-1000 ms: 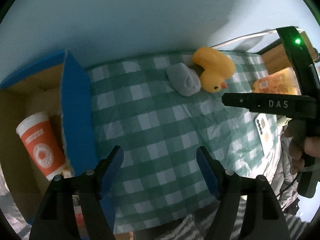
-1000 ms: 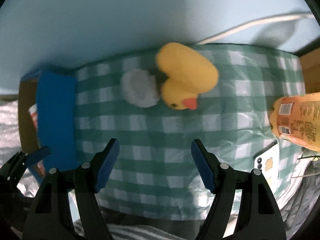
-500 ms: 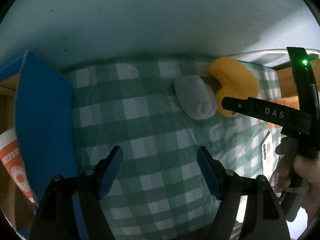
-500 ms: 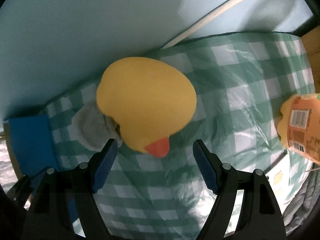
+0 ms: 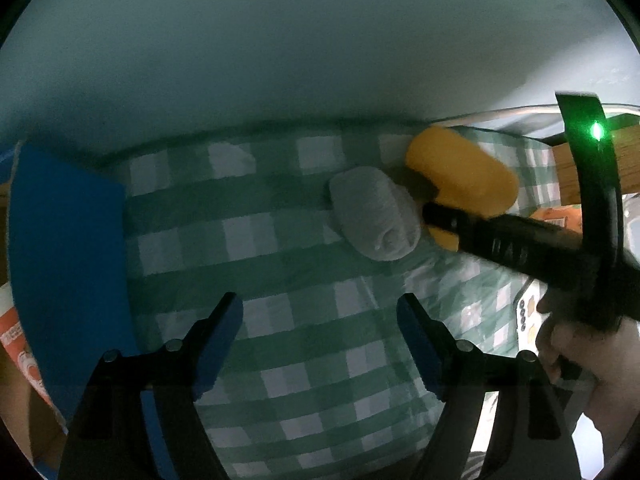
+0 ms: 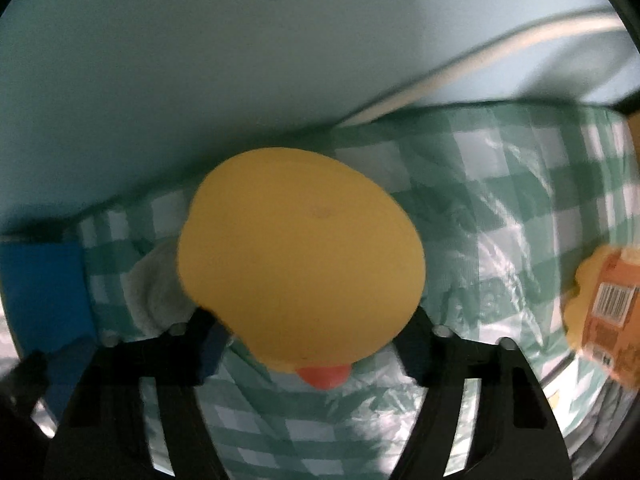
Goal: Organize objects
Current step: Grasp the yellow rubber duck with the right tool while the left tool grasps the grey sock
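A yellow rubber duck [image 6: 300, 256] fills the middle of the right wrist view, beak toward the camera. My right gripper [image 6: 310, 328] straddles it and its jaws are closing, the pads against the duck's two sides. A rolled grey cloth [image 6: 152, 288] touches the duck's left side. In the left wrist view the duck [image 5: 460, 172] and grey cloth [image 5: 372, 220] lie at the back of the green checked tablecloth [image 5: 300, 360]. My left gripper [image 5: 320, 308] hangs over bare cloth, its jaws opening with nothing between them.
A blue-edged cardboard box [image 5: 68, 260] stands at the left with an orange cup [image 5: 16, 344] inside. An orange packet [image 6: 612, 312] and a phone [image 5: 528, 312] lie at the right. A white cable [image 6: 500, 48] runs along the pale wall. A hand [image 5: 580, 360] holds the right gripper.
My right gripper has dropped onto the duck and its jaws have come in against it. My left gripper has sunk toward the cloth, and the box has slid toward the left edge.
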The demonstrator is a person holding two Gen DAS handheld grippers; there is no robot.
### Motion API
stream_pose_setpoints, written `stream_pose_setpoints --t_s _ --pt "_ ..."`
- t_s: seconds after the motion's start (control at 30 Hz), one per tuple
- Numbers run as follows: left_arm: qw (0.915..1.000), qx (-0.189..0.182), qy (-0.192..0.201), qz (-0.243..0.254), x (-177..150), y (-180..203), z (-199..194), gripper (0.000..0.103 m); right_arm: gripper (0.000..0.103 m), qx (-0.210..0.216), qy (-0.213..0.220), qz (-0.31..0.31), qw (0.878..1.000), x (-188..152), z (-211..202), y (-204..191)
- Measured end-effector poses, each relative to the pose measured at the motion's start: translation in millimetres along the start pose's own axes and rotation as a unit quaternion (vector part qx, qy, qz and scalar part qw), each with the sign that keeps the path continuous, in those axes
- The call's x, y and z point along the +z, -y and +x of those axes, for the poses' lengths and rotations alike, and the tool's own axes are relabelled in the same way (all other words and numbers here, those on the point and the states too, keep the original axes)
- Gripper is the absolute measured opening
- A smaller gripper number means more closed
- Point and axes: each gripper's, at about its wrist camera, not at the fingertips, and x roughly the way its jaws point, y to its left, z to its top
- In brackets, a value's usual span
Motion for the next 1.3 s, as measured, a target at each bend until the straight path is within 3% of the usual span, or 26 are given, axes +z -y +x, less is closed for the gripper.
stream_pose_setpoints --t_s 0.03,0.27,0.6,0.73,0.87,0.97,1.0,1.1,1.3 --pt "1.0 -0.002 0.0 -0.001 2 2 1 0.081 0.055 -0.003 -0.001 -0.013 1.0 -2 -1 0" --pt "0.9999 -0.013 0.003 -0.008 17 12 9 0.081 0.055 -0.05 -0.011 -0.09 0.995 -28 -7 15" --pt "0.9994 -0.012 0.014 -0.029 34 24 28 0.081 0.056 -0.058 -0.024 -0.141 0.988 -66 -13 40" --pt "0.9985 -0.005 0.026 -0.049 39 25 39 0.081 0.068 -0.072 -0.02 -0.143 0.987 -71 -16 44" --pt "0.9981 0.003 0.029 -0.054 40 25 48 0.08 0.07 -0.082 -0.014 -0.15 0.985 -72 -18 45" --pt "0.9975 -0.006 0.037 -0.06 37 21 49 0.065 0.07 -0.094 -0.002 -0.153 0.984 -71 -20 47" --pt "0.9973 -0.017 0.038 -0.06 37 20 49 0.052 0.07 -0.097 0.001 -0.154 0.983 -71 -21 47" --pt "0.9976 -0.024 0.046 -0.045 32 20 45 0.045 0.071 -0.096 0.002 -0.146 0.985 -67 -21 50" --pt "0.9983 -0.013 0.055 0.011 11 23 27 0.044 0.072 -0.094 -0.014 -0.117 0.989 -55 -9 59"
